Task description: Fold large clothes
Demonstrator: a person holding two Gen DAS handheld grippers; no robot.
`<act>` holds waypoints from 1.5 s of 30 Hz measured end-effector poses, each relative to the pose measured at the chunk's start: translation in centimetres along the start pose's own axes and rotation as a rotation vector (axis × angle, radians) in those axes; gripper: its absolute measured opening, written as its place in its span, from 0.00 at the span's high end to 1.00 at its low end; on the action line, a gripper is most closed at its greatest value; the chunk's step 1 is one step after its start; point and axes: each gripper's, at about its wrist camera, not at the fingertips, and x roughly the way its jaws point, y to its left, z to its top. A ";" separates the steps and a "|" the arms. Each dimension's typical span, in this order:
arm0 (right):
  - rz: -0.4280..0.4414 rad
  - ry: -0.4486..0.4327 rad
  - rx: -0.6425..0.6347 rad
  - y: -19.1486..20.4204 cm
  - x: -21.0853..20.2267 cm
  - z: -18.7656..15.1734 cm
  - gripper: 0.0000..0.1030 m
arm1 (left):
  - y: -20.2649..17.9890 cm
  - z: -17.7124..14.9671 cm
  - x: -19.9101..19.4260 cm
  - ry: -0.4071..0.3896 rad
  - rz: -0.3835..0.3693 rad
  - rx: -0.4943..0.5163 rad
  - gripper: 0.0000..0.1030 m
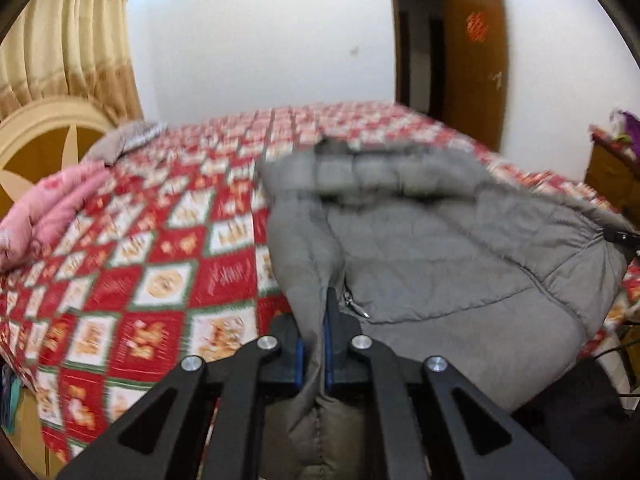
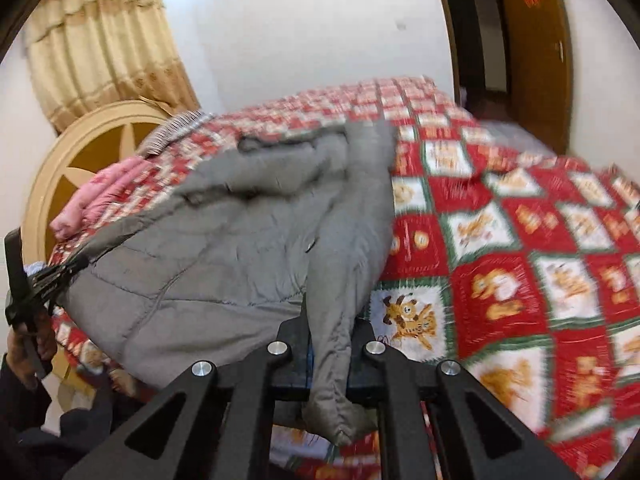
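A grey padded jacket (image 1: 432,248) lies spread on a bed with a red, white and green patterned cover (image 1: 168,248). My left gripper (image 1: 316,344) is shut on the jacket's left edge near the zipper, at the bed's near side. In the right wrist view the same jacket (image 2: 224,248) fills the middle, and my right gripper (image 2: 330,340) is shut on its right edge, a sleeve-like fold. The left gripper (image 2: 52,276) shows there at the far left, clamped on the jacket's other corner. Both views are motion-blurred.
A pink folded quilt (image 1: 52,208) and a grey pillow (image 1: 128,140) lie by the cream headboard (image 1: 36,136). Curtains (image 1: 68,32) hang behind. An open brown door (image 1: 476,56) stands at the back right, and a wooden cabinet (image 1: 612,172) at the right.
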 end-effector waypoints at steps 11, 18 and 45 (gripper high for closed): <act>-0.041 -0.219 0.004 0.0 -1.4 8.7 0.93 | 1.0 7.7 0.3 -0.149 0.032 0.024 0.92; -0.106 -0.189 0.080 -2.7 9.1 14.4 0.93 | 3.5 13.3 11.7 -0.042 0.058 -0.065 0.90; -0.217 -0.185 0.284 -10.4 24.5 21.8 0.36 | 8.5 19.0 22.1 -0.082 0.432 -0.261 0.00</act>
